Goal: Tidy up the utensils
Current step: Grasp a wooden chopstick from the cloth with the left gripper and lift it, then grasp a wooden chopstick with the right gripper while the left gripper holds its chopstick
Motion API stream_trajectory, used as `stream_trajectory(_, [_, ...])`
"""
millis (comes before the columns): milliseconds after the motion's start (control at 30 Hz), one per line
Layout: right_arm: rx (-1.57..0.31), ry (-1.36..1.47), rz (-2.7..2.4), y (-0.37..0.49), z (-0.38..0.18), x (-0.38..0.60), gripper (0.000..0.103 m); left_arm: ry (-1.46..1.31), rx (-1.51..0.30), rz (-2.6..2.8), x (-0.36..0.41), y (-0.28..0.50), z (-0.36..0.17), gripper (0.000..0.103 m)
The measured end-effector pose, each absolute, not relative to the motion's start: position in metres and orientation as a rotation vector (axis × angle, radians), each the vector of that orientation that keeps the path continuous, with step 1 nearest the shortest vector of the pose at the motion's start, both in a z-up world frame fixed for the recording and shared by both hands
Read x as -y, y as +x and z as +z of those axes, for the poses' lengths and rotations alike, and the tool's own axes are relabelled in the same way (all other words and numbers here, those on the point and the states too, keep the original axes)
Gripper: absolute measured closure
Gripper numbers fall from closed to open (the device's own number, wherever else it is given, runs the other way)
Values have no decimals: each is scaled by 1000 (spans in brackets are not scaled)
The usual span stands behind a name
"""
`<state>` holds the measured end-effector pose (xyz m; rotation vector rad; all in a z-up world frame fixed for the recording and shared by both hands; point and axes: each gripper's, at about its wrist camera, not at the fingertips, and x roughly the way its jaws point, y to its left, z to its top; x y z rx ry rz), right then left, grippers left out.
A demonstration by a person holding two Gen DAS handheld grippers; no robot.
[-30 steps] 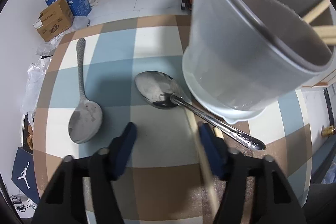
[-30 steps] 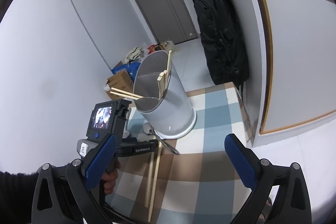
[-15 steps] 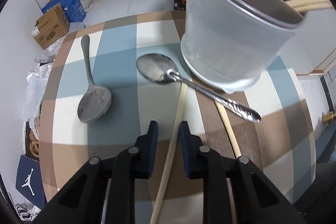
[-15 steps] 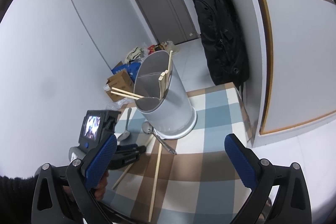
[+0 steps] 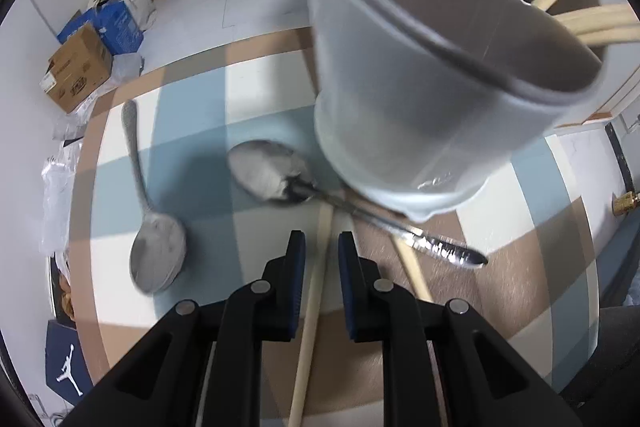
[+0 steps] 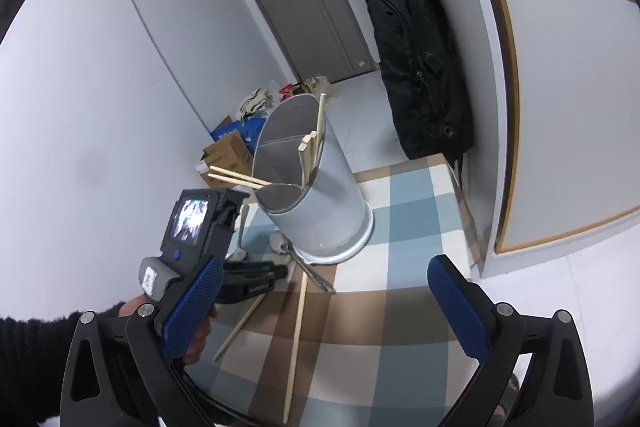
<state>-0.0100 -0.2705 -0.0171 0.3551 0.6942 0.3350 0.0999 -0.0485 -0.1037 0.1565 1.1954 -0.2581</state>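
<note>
My left gripper [image 5: 320,239] points steeply down at the checked tablecloth and is shut on a pale wooden chopstick [image 5: 310,327] that runs back between its fingers. A second chopstick [image 5: 412,275] lies just to the right, partly under a shiny spoon [image 5: 268,171] whose handle passes beneath the grey utensil holder [image 5: 400,107]. Several chopsticks [image 5: 592,23] stand in the holder. A matte spoon [image 5: 158,255] lies to the left. In the right wrist view my right gripper [image 6: 324,267] hangs open and empty above the table, well back from the holder [image 6: 320,195] and the left gripper [image 6: 276,273].
The small table's edges [image 6: 456,187] drop to the floor on all sides. Cardboard boxes [image 5: 76,67] and bags sit on the floor beyond. A black bag [image 6: 420,67] hangs by the wall at the right. A sleeve [image 6: 48,331] holds the left gripper.
The left jaws have closed from wide open onto the chopstick. That chopstick has swung out of line with the other one. The right gripper has not moved.
</note>
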Motion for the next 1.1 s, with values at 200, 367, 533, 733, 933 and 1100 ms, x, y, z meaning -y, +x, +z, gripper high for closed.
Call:
stream_trajectory(200, [-698,361,330,-8,-18,271,0,92,-1174,-265,45,106,-105,91])
stream_trajectory(367, [-704,359,328,-8,-18,271,0,93,-1148,-299,38,88,-103,101])
stream_trajectory(533, [-705,333,328,-8,-18,266,0,38,-1116,-311,25,77,-94,101])
stream_trajectory(733, [-719,290,337,-8,-23,255,0,-66,-1052,-314,13,63,-71,101])
stream_trajectory(933, [-809,238,417,-1,-38,227,0,-155,-957,-341,3,47,-46,101])
stream_trajectory(1100, [-964,220,488,16,-66,194,12,-252,-881,-356,-18,45,-34,101])
